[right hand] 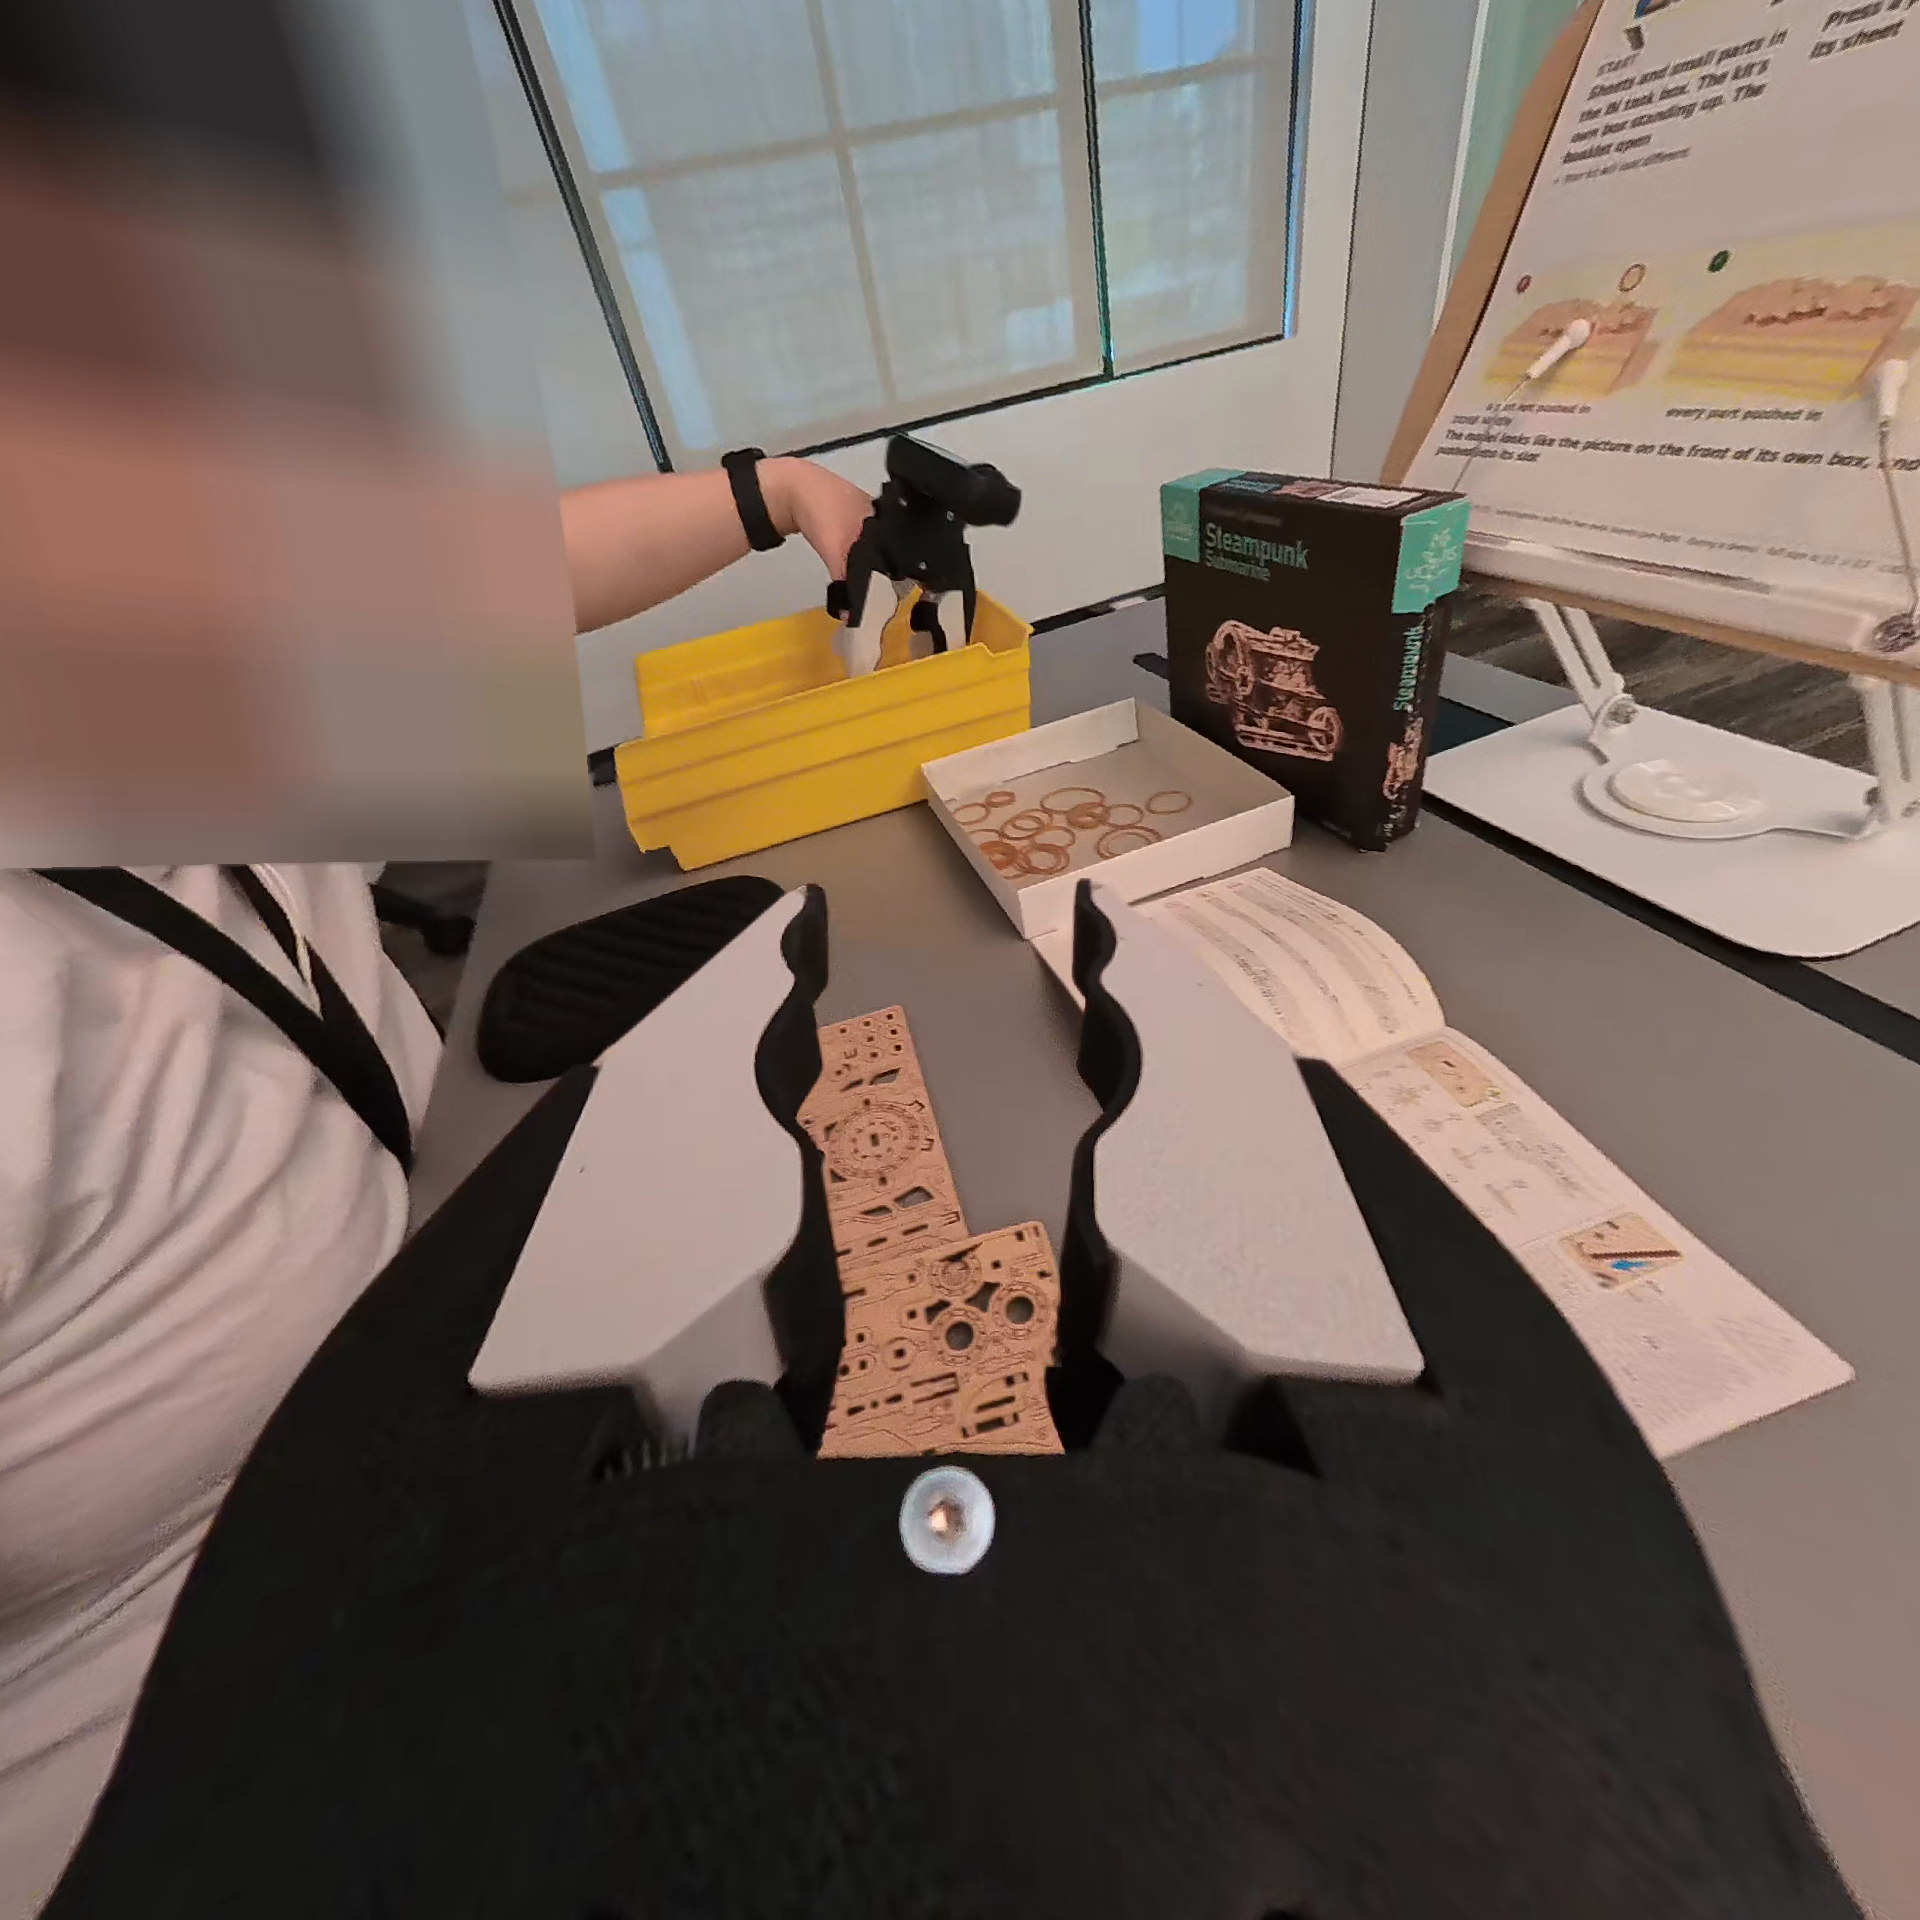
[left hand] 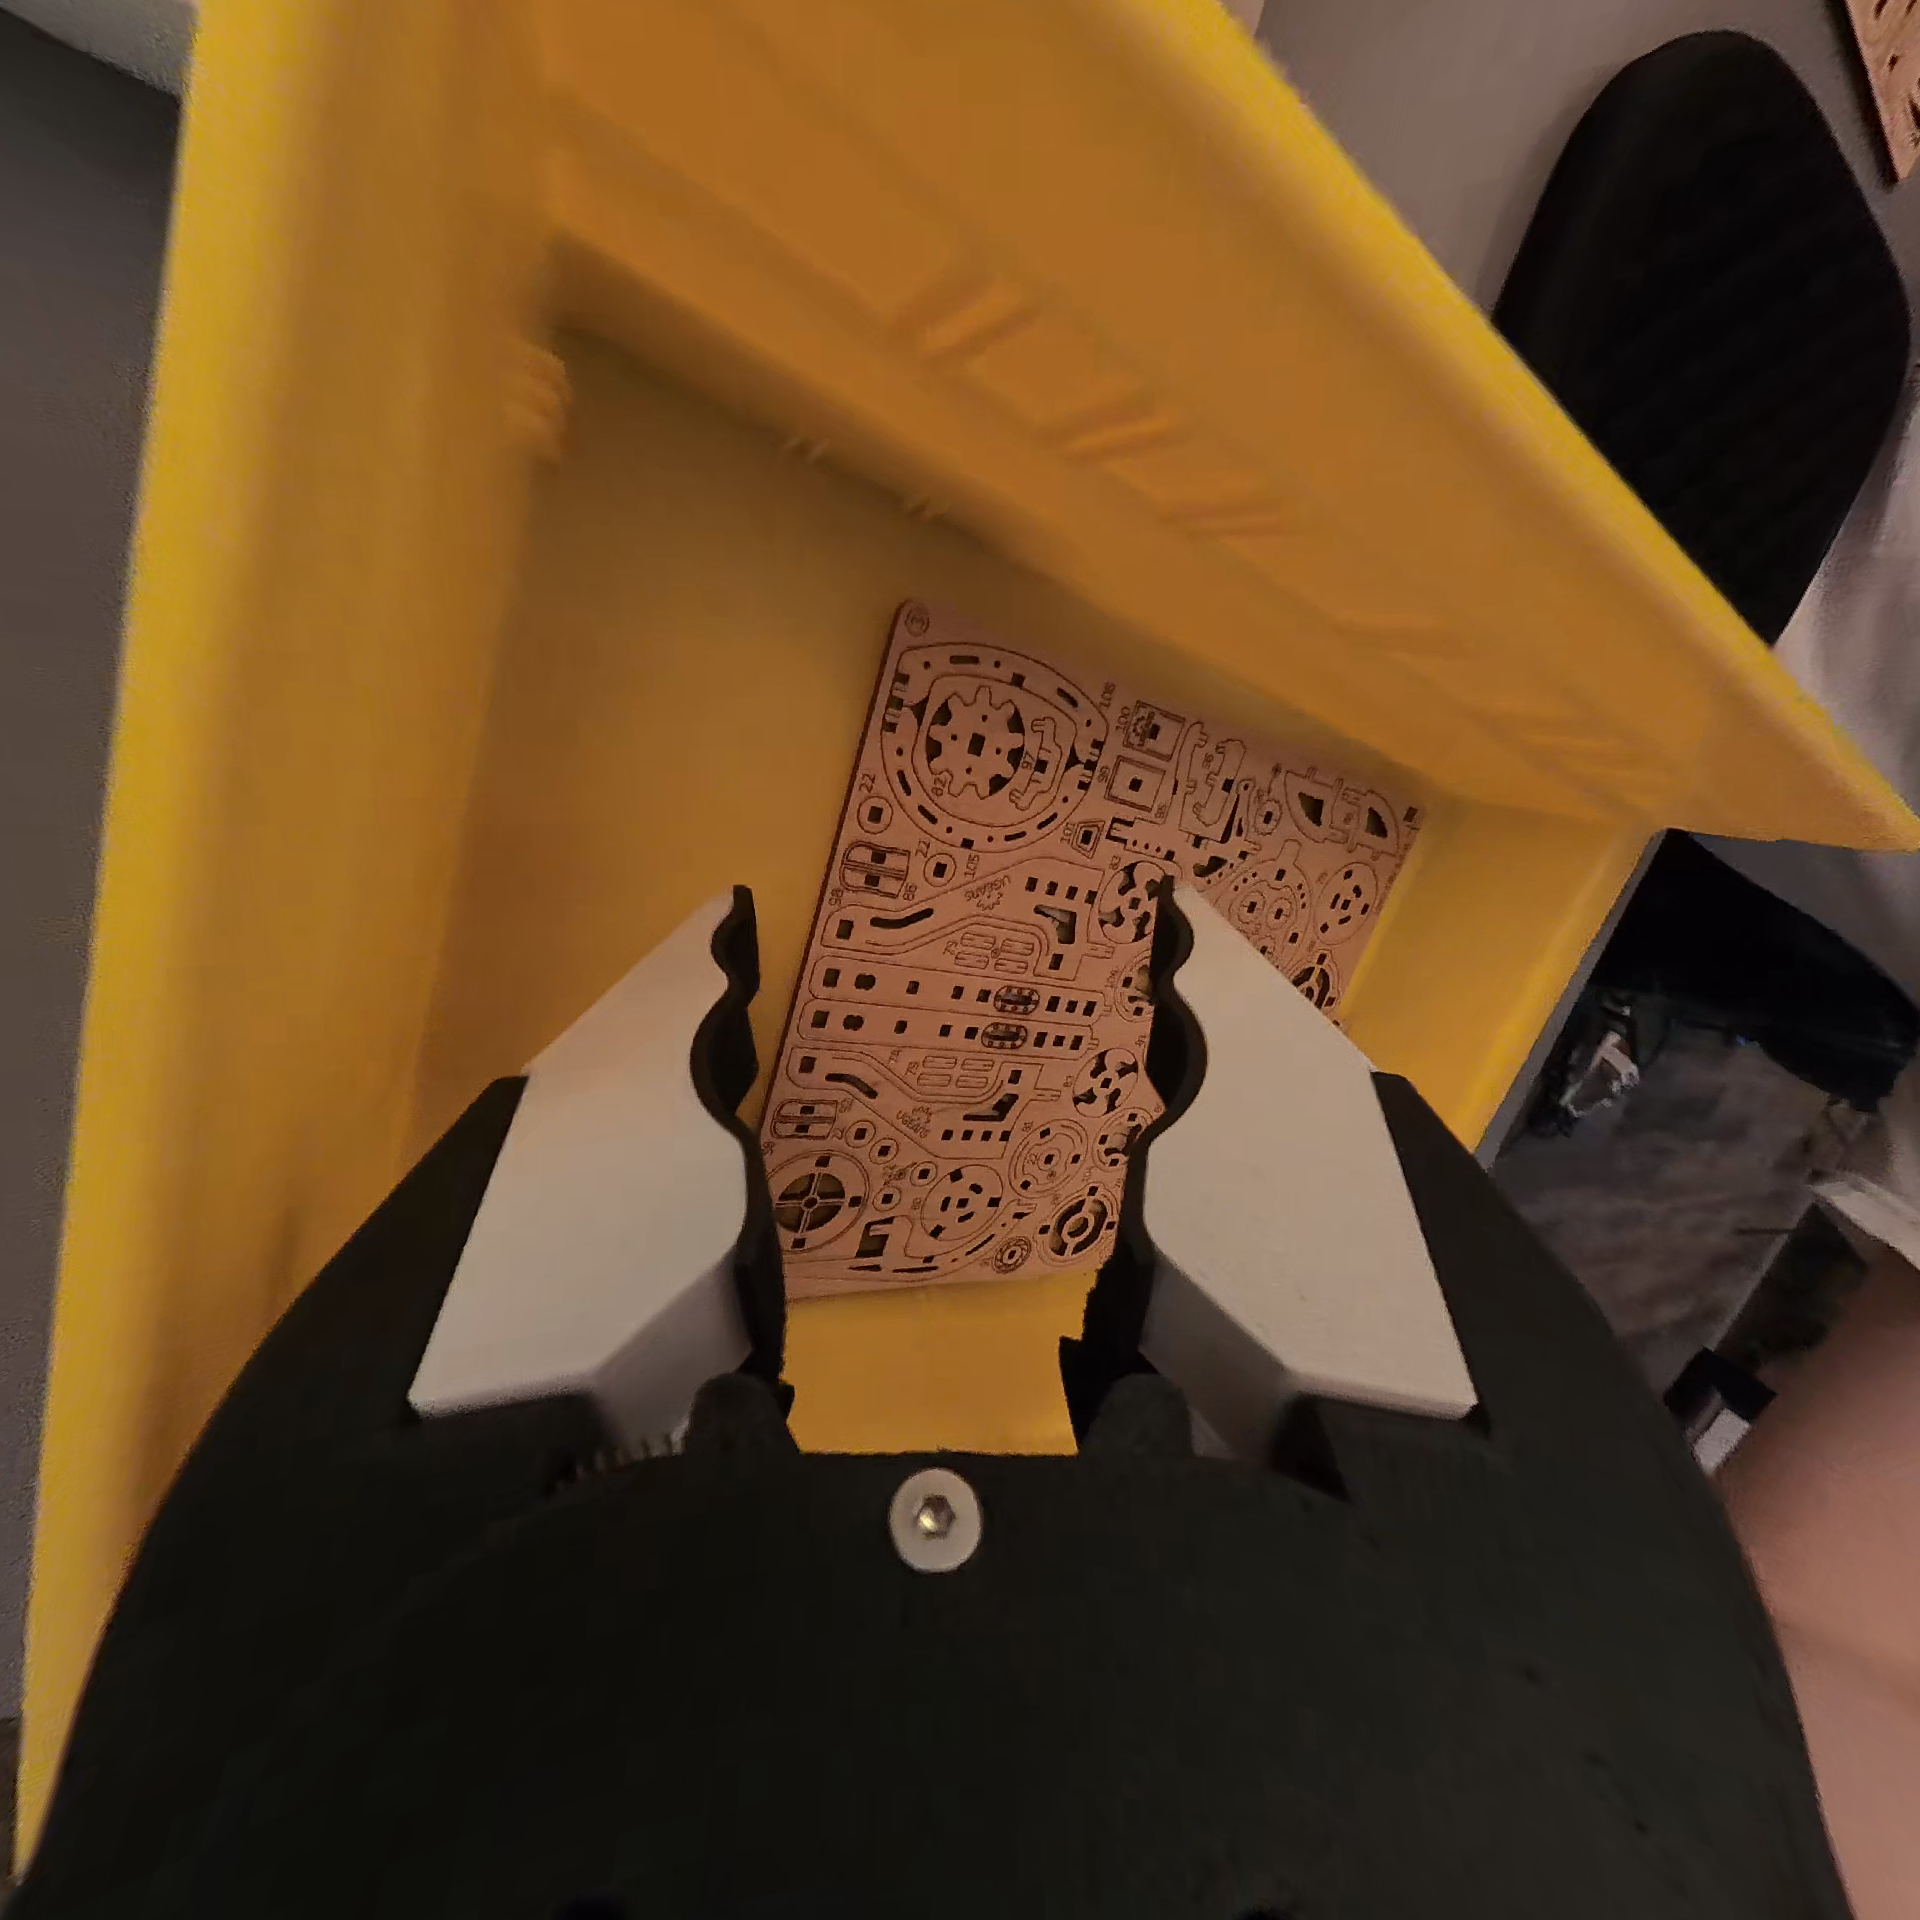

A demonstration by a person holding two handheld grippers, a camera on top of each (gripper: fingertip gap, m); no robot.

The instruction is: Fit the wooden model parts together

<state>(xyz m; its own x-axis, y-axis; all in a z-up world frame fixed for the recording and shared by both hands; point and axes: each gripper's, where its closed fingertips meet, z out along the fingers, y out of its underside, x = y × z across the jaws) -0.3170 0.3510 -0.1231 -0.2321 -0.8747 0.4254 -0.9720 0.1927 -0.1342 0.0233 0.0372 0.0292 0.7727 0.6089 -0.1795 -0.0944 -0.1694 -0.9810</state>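
Thin, light, brittle wooden sheet [left hand: 997, 977] flat in yellow bin [left hand: 343, 831] corner; pinch by outer edge w/ left gripper [left hand: 951, 914], fingers apart, empty; right gripper [right hand: 951, 925] likewise gaping over sheets on table [right hand: 914, 1226]

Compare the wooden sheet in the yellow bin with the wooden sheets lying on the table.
The bin sheet is one sheet on the floor of the yellow bin, under the open left gripper; the table sheets are two, overlapping on the grey table below the open right gripper. The bin sheet looks pinker, the table sheets paler tan. All are thin, flat, laser-cut and ungripped.
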